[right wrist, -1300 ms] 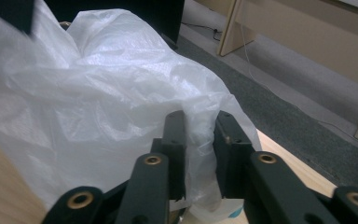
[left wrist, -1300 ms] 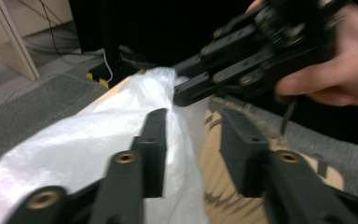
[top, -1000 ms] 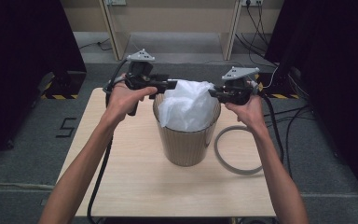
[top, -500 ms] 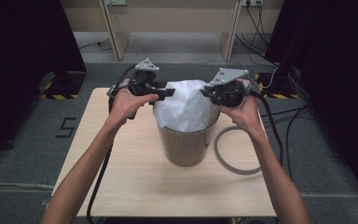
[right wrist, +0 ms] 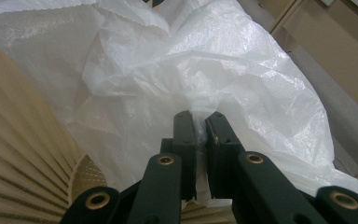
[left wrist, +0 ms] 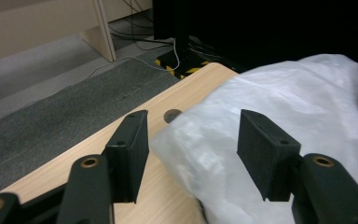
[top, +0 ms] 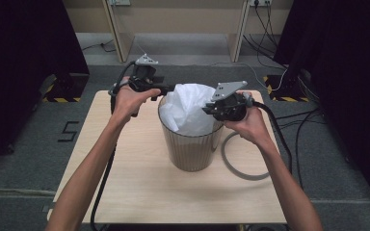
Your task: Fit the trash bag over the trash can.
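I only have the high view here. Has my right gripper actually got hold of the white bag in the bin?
Observer: Yes. The right gripper has its jaws pinched on a fold of the white bag.
Operator: And the left one?
Observer: The left gripper is open; its jaws have just been opening, with bag plastic between them but not pressed.
Operator: Is the bag over the rim?
Observer: Not on that side; the ribbed bin wall is bare there.

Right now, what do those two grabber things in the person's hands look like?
Both are black. The left gripper and right gripper each carry a grey three-cornered plate on top and trail a thick black cable. Each has two flat black fingers on arms with brass-coloured rivets. The person's forearms are bare, with no sleeves showing.
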Demonstrator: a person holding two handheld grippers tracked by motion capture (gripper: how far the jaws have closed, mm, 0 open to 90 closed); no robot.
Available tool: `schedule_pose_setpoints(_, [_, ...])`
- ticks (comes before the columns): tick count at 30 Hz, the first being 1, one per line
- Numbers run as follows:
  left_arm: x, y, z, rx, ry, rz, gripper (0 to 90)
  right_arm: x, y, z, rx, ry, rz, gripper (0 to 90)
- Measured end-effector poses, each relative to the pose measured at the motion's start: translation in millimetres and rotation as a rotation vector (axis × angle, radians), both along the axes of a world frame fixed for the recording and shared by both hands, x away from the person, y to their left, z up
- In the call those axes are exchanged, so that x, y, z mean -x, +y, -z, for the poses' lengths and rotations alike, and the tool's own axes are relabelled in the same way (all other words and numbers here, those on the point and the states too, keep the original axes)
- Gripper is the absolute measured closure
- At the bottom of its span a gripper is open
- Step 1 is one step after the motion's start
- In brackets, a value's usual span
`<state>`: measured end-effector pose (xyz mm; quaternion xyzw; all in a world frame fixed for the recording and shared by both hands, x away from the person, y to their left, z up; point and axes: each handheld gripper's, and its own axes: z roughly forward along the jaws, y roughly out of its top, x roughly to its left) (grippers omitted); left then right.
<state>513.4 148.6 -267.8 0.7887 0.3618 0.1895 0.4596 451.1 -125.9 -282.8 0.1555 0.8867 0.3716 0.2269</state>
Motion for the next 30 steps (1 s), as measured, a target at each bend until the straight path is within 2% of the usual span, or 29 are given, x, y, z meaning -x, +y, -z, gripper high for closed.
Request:
schedule_pose_setpoints(4, [-13.4,-4.1,7.6,0.016,0.026,-0.001,40.0,-1.4,-0.7,1.4,-0.011,0.012,0.0,82.0])
schedule_pose_setpoints(6, [-18.7,-5.6,11.2,0.045,0.048,0.028,43.1,-2.2,-1.4,1.3,-0.025,0.012,0.007,80.3])
schedule_pose_setpoints(7, [-20.7,-6.2,12.9,0.064,0.066,0.045,47.0,-2.6,-1.9,1.2,-0.029,0.012,0.01,79.2])
schedule_pose_setpoints(10, [-24.1,-9.1,16.8,0.043,0.061,0.076,60.8,-2.8,-3.0,1.3,-0.047,0.024,0.015,73.0])
schedule_pose_setpoints(13, [-22.8,-10.5,17.7,0.032,0.036,0.092,75.0,-3.6,-4.6,1.7,-0.074,0.055,0.039,57.0])
schedule_pose_setpoints(15, [-19.6,-10.6,14.7,0.041,0.009,0.1,81.8,-4.6,-8.3,-1.7,-0.096,0.057,0.07,48.3])
schedule_pose_setpoints(16, [-17.3,-10.5,12.5,0.033,-0.013,0.099,84.6,-4.9,-11.1,-4.6,-0.123,0.057,0.08,45.6])
schedule_pose_setpoints(18, [-11.3,-10.4,8.1,0.031,-0.03,0.113,87.3,-5.8,-17.9,-11.3,-0.182,0.062,0.092,41.8])
schedule_pose_setpoints(20, [-4.5,-11.2,3.9,0.026,-0.047,0.127,88.3,-8.2,-24.2,-17.6,-0.22,0.061,0.133,37.4])
schedule_pose_setpoints(23, [7.1,-12.2,-0.2,0.02,-0.069,0.144,88.8,-18.2,-31.4,-21.5,-0.219,0.051,0.231,32.7])
schedule_pose_setpoints(25, [15.1,-12.2,-1.4,0.009,-0.083,0.164,88.7,-28.1,-34.5,-19.1,-0.221,0.07,0.288,30.9])
schedule_pose_setpoints(29, [27.8,-10.7,-0.5,-0.009,-0.101,0.185,88.7,-47.2,-36.9,-8.6,-0.223,0.128,0.321,31.0])
schedule_pose_setpoints(30, [30.3,-10.1,-0.1,-0.011,-0.104,0.189,88.6,-50.9,-37.0,-5.7,-0.222,0.145,0.322,33.2])
